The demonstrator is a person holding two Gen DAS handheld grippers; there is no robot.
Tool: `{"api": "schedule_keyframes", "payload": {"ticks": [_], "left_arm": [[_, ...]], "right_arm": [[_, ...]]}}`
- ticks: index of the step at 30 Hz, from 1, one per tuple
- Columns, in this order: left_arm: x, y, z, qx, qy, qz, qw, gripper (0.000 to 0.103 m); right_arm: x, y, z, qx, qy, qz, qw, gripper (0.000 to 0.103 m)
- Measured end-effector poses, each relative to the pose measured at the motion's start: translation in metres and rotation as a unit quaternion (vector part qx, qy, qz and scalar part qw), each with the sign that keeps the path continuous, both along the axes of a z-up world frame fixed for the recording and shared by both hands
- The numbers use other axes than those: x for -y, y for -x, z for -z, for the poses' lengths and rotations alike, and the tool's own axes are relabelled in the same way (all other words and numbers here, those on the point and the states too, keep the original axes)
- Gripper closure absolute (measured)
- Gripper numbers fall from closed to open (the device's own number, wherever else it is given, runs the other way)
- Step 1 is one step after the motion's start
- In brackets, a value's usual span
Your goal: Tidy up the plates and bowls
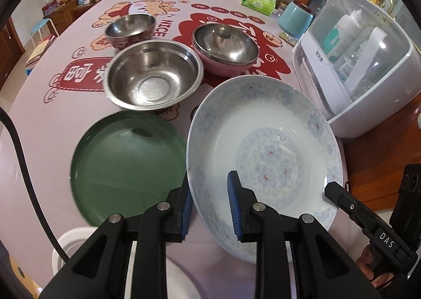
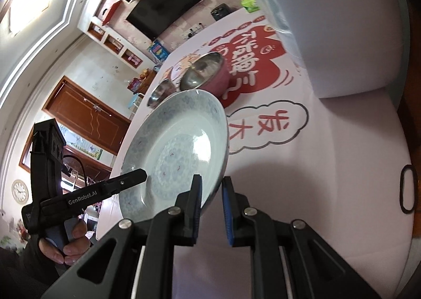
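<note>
I am holding the blue-patterned porcelain plate [image 1: 265, 156] with both of my tools, and it is tilting above the pink tablecloth [image 1: 39, 119], not lying on it. My left gripper [image 1: 209, 209] is pinching the near left part of the rim, with the jaws narrow around the thin edge. My right gripper [image 2: 211, 204] is closing in the same narrow way on the opposite part of the rim.

I am judging that this plate is stiff, quite heavy and fragile, and its glaze is looking slippery, so the rim is the only good place to take hold, with one pad inside and one under the edge.

Going from left to right on the table: the green plate [image 1: 126, 164] is lying flat just beside my plate. Behind it the wide steel bowl [image 1: 154, 77] is standing, and farther back a small steel bowl [image 1: 130, 29]. To the right of them, the pink bowl [image 1: 223, 48] is sitting with steel inside. At the far right the white storage box [image 1: 368, 67] is standing close to the plate edge, so it could be in the way of a swing to that side.
</note>
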State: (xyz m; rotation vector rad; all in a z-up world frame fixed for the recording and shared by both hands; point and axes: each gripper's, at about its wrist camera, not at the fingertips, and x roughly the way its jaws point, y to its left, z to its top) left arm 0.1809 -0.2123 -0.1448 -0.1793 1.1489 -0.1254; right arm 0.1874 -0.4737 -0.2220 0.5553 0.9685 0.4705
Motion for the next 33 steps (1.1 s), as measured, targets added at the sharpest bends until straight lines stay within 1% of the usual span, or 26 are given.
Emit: {"api": "schedule_keyframes", "payload": {"ticks": [8,17,24,29,33], "left_arm": [[-0.022,0.036,-0.02,0.015,0.002,-0.018,0.9997,0.08],[-0.053,0.081,-0.035,0.027,0.004,-0.051,0.9983,0.08],[-0.082,0.117,-0.038,0.029,0.012,-0.073,0.9969,0.08],[-0.101,0.138,-0.033,0.018,0.01,-0.084,0.9963,0.08],[-0.118,0.154,-0.027,0.008,0.016,-0.094,0.9954,0.08]], "right_arm": [[-0.023,0.023,-0.022,0.023,0.007,-0.029,0.999,0.089],[-0.055,0.052,-0.037,0.035,0.013,-0.065,0.997,0.088],[-0.082,0.078,-0.04,0.032,0.014,-0.088,0.995,0.088],[-0.101,0.094,-0.041,0.032,0.019,-0.104,0.994,0.087],[-0.117,0.107,-0.04,0.026,0.026,-0.117,0.992,0.087]]}}
